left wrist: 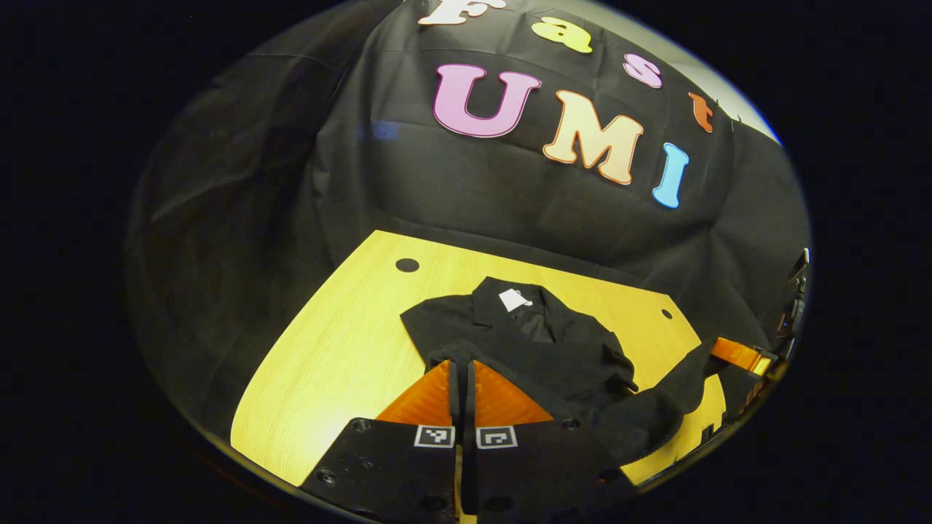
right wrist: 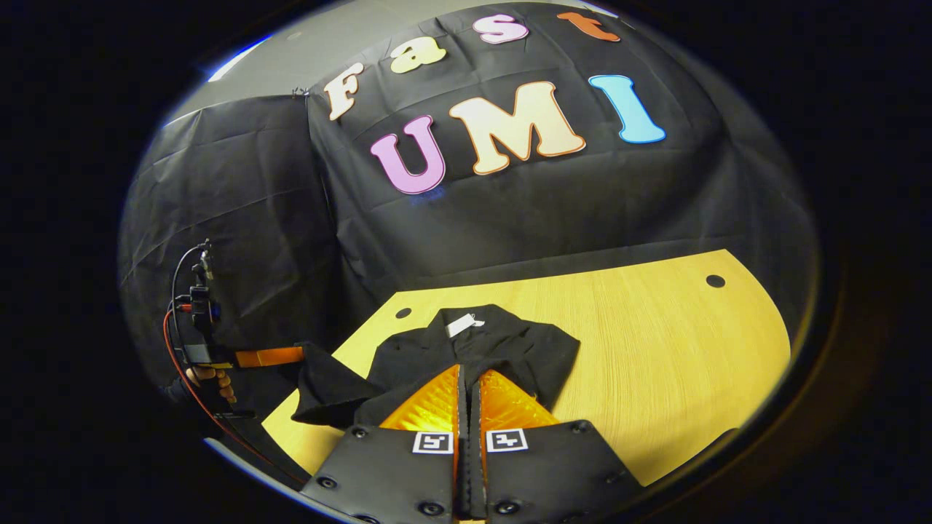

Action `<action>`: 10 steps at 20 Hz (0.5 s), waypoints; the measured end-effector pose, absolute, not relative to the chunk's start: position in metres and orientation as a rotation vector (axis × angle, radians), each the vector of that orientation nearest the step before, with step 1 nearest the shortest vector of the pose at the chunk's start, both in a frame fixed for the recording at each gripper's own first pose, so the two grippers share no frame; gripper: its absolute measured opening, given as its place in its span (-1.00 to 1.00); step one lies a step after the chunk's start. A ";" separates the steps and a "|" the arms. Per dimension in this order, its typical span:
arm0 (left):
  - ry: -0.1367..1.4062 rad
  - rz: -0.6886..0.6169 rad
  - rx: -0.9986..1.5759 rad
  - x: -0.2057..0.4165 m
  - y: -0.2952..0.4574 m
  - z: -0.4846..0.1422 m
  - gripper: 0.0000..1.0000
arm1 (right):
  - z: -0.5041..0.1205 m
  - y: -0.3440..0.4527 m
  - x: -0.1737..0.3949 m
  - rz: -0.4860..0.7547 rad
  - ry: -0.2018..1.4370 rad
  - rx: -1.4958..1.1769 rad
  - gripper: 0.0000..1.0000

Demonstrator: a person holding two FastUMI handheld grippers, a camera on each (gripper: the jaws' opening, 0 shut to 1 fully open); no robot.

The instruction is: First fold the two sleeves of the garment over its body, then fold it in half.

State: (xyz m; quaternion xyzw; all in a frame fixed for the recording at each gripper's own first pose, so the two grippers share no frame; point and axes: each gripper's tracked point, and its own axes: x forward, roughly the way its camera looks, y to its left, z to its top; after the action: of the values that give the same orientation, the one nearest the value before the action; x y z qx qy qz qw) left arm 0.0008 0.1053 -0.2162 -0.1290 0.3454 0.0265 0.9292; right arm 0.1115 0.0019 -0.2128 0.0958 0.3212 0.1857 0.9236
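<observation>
Both grippers, left [left wrist: 463, 364] and right [right wrist: 467, 371], were pinched on black jacket [left wrist: 539, 349] fabric on the wooden table [left wrist: 342, 349]; one sleeve [right wrist: 328, 389] looked lifted, sleeve folds unfinished, halving not started.

The left gripper view rides low over the near edge of the wooden counter [left wrist: 328, 349], looking forward along its own hand-held gripper [left wrist: 463, 367] toward the booth's black back wall, close above the black garment [left wrist: 553, 349]. The right gripper view sits at a similar low height, facing the same wall (tilted the other way), its own hand-held gripper [right wrist: 470, 375] at the bottom. Both share the counter [right wrist: 655, 342], the garment [right wrist: 510, 346] with its white neck tag [left wrist: 514, 299] and the wall; each also catches the other hand-held gripper at its rim.
</observation>
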 end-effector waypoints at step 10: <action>0.727 0.016 -0.240 0.060 0.122 -0.251 -1.00 | -0.229 0.009 0.185 0.312 0.670 0.194 -0.95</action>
State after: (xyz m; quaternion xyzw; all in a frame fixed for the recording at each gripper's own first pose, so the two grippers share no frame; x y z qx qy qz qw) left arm 0.0604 0.1216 -0.2511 -0.1169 0.3545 0.0076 0.9277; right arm 0.1851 0.0088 -0.2292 0.0948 0.3271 0.1523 0.9278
